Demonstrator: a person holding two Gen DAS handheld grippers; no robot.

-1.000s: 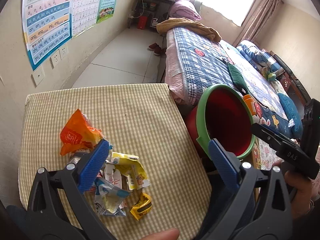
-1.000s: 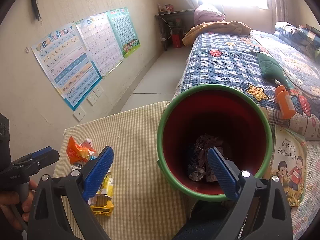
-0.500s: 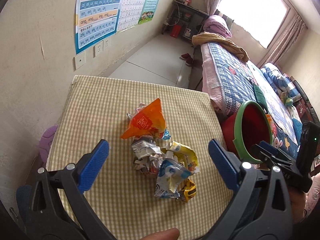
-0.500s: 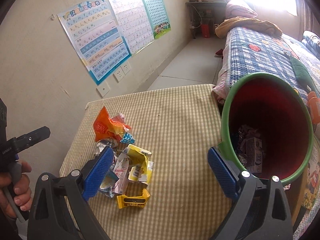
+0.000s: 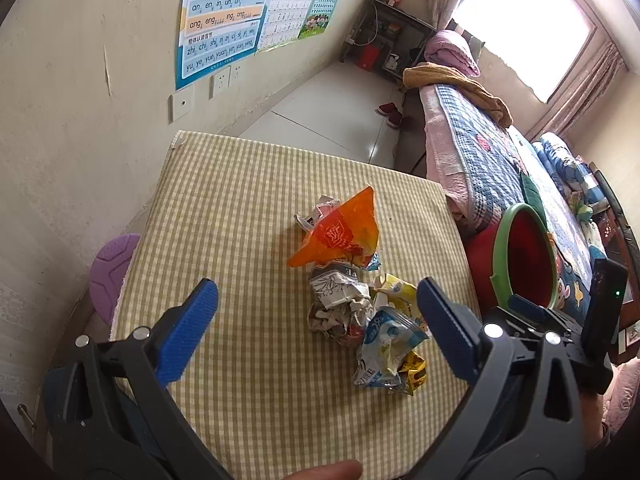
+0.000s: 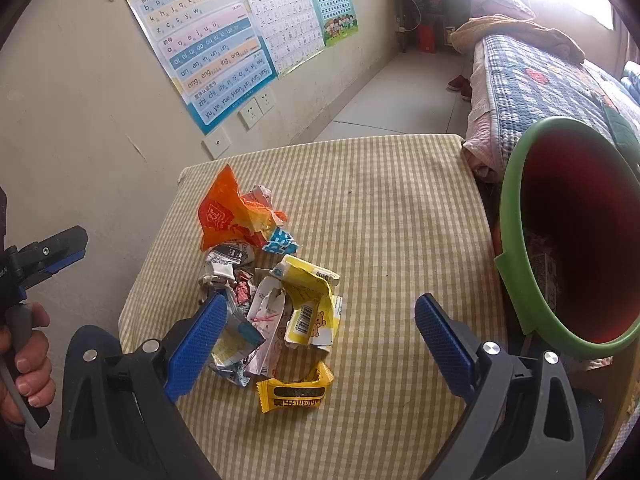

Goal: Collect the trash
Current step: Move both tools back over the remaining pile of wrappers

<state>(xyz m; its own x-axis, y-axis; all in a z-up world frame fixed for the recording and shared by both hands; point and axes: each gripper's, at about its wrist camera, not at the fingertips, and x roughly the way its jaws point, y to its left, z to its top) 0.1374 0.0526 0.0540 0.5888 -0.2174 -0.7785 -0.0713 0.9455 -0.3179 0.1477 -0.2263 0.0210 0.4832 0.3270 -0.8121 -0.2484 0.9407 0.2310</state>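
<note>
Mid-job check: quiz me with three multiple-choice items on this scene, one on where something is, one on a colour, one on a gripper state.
1. The red plastic bin with green rim stands:
A. on the cloth
B. beside the table's right edge
C. under the wall posters

2. The topmost crinkled wrapper at the pile's far end is:
A. orange
B. purple
C. black

3. The right gripper is:
A. shut on a wrapper
B. shut, holding nothing
C. open

Answers: 1 B, the bin sits past the checked tablecloth; 2 A, plainly orange; 3 C, blue pads wide apart, nothing between.

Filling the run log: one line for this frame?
left gripper: open, empty | right gripper: open, empty | wrapper pile: on table | red bin: beside table
</note>
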